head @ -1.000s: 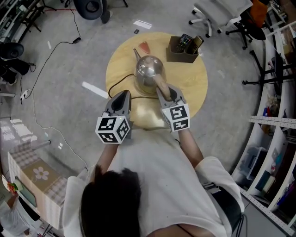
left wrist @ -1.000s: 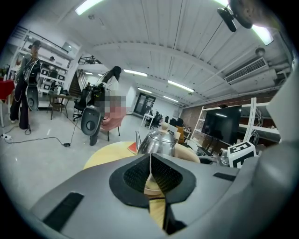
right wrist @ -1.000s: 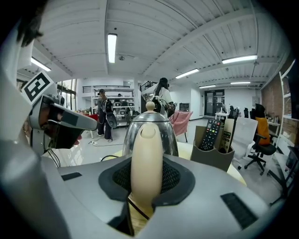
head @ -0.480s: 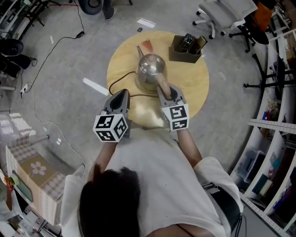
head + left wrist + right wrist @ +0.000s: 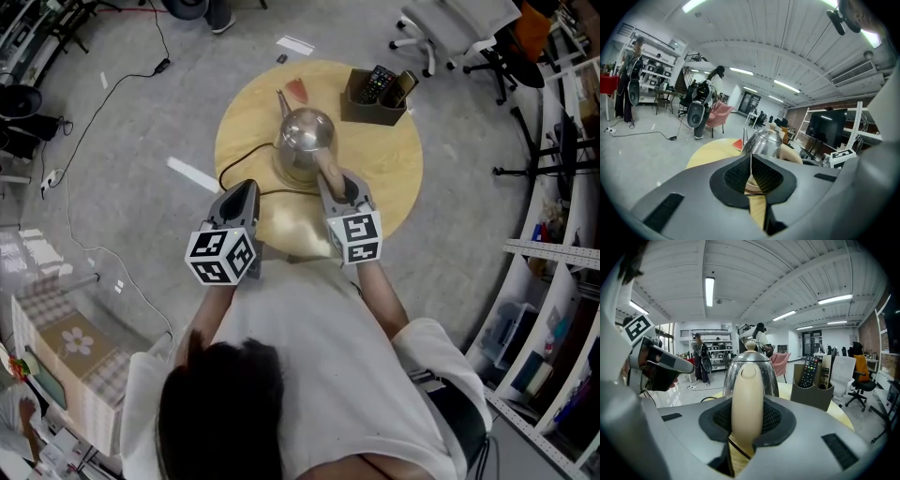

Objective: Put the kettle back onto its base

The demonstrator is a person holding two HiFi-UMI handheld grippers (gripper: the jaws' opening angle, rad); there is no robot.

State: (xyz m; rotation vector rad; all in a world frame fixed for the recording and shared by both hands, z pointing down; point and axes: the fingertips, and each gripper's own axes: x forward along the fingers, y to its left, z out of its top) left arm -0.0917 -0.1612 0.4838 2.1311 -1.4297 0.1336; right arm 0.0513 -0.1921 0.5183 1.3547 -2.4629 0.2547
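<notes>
Findings: The kettle stands at the middle of the round table, with its spout pointing far and its cream handle pointing near. The right gripper has its jaws partly closed, and both pads press on that handle. The left gripper hangs near and to the left of the kettle, clear of it, with its jaws together and nothing between them.

A cord runs from the left and passes under the kettle's near-left side. The base cannot be made out separately beneath the body, so whether the kettle is fully seated cannot be confirmed.

Assessment: The step in hand appears to be the final seating.

Recommendations:
- Keep the kettle upright and centred over the base connector.
- Lower it straight, without twisting.
- Keep the cord out from under the rim.
- Release the handle only once the body sits flat and steady.
- Withdraw toward the near side, away from the remote holder at far right.
</notes>
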